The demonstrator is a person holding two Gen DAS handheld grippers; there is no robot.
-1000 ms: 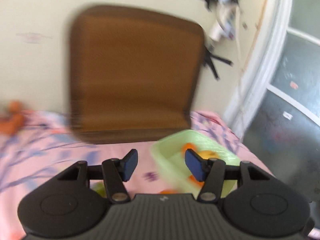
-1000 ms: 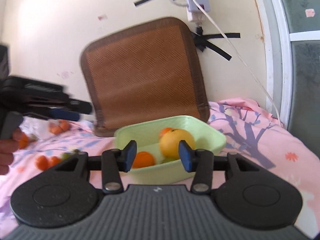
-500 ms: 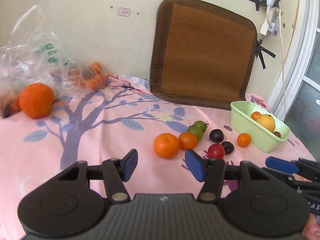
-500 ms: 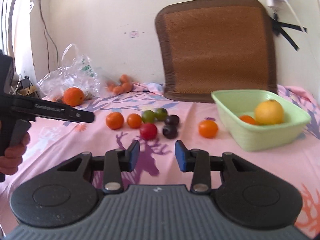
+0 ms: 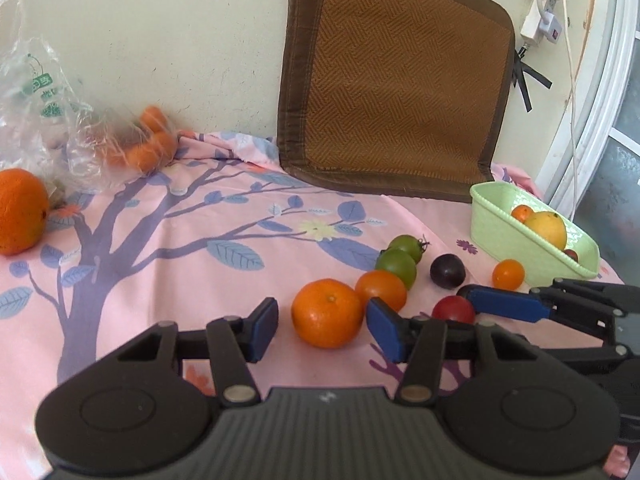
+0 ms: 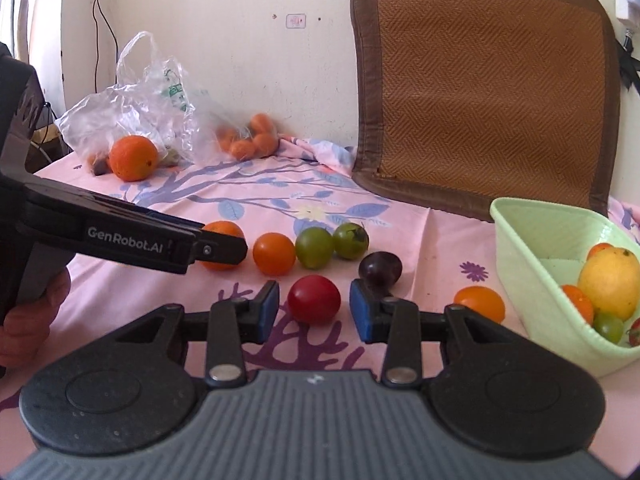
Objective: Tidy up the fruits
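Loose fruit lies on the pink cloth. My left gripper [image 5: 322, 326] is open with a mandarin [image 5: 327, 313] between its pads, not touching. My right gripper [image 6: 314, 312] is open around a red tomato [image 6: 314, 299], also seen in the left wrist view [image 5: 453, 309]. Nearby lie an orange tomato [image 6: 274, 253], two green tomatoes [image 6: 314, 247] [image 6: 351, 240], a dark plum [image 6: 380, 268] and a small orange fruit [image 6: 480, 303]. A green basket [image 6: 520, 236] at the right holds a yellow fruit [image 6: 611, 278] and small fruits.
A brown woven cushion [image 6: 484, 88] leans on the wall behind. A clear plastic bag [image 6: 148, 104] with small oranges [image 6: 250, 140] and a large orange [image 6: 133, 158] sit at the back left. A cable and plug [image 5: 540, 24] hang by the window frame.
Both grippers swung from the basket toward the loose fruit and came closer. The left now brackets the mandarin, the right the red tomato.
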